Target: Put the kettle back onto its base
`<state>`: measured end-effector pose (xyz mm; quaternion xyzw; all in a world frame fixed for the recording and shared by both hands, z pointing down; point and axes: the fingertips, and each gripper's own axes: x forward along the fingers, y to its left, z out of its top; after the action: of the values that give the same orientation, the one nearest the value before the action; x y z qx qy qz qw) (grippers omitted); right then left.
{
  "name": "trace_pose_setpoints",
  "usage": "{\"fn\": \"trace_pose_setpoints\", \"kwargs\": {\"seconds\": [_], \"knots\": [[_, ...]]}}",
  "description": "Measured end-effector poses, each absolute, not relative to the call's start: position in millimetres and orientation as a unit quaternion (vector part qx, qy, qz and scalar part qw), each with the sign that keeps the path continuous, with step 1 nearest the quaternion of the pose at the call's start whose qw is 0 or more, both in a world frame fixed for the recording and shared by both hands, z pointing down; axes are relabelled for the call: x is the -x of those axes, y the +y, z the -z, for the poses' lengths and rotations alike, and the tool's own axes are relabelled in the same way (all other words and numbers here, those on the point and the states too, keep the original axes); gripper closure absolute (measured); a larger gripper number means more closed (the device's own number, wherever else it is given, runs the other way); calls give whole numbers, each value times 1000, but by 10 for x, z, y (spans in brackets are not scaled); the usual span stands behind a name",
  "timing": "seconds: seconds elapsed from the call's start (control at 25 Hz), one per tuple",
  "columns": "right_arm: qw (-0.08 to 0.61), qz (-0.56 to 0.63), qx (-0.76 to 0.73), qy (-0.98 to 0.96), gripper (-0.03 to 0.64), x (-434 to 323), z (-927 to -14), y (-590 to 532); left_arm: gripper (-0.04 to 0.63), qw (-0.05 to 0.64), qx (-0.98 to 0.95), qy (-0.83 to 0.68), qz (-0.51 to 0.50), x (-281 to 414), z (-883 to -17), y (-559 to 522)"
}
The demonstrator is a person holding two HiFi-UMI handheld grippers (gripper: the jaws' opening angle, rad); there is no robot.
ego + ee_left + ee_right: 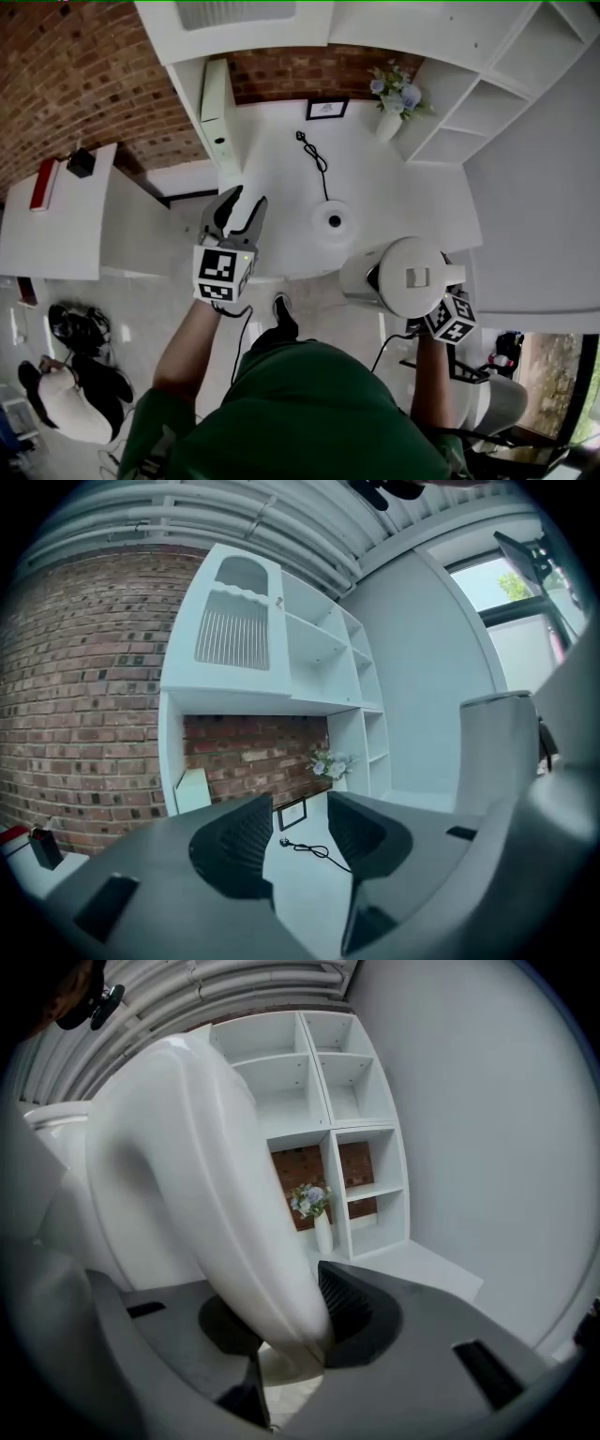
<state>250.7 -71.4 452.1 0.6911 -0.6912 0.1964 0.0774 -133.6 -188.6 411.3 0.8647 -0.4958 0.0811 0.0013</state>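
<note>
The white kettle (408, 277) hangs in the air just off the white desk's (281, 178) near right edge, lid up. Its curved handle (216, 1194) fills the right gripper view, and my right gripper (281, 1321) is shut on it; that gripper's marker cube (452, 319) shows below the kettle. The round white base (334, 221) with a dark centre sits on the desk left of the kettle, its black cord (314, 155) running back. My left gripper (234, 217) stands open and empty over the desk's near left edge, left of the base.
A vase of flowers (394, 103) and a small picture frame (326, 110) stand at the back by the brick wall. White shelves (487, 94) rise at the right, a white box (216, 112) at the left. A lower side table (56, 216) stands further left.
</note>
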Motion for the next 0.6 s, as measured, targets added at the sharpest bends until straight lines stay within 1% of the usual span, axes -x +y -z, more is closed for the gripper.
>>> {"fn": "trace_pose_setpoints", "kwargs": {"seconds": [0.24, 0.6], "knots": [[76, -199, -696, -686, 488, -2270, -4571, -1299, 402, 0, -880, -468, -79, 1242, -4109, -2412], [95, -184, -688, -696, 486, -2082, -4875, -1945, 403, 23, -875, -471, -106, 1363, -4396, -2615]]}}
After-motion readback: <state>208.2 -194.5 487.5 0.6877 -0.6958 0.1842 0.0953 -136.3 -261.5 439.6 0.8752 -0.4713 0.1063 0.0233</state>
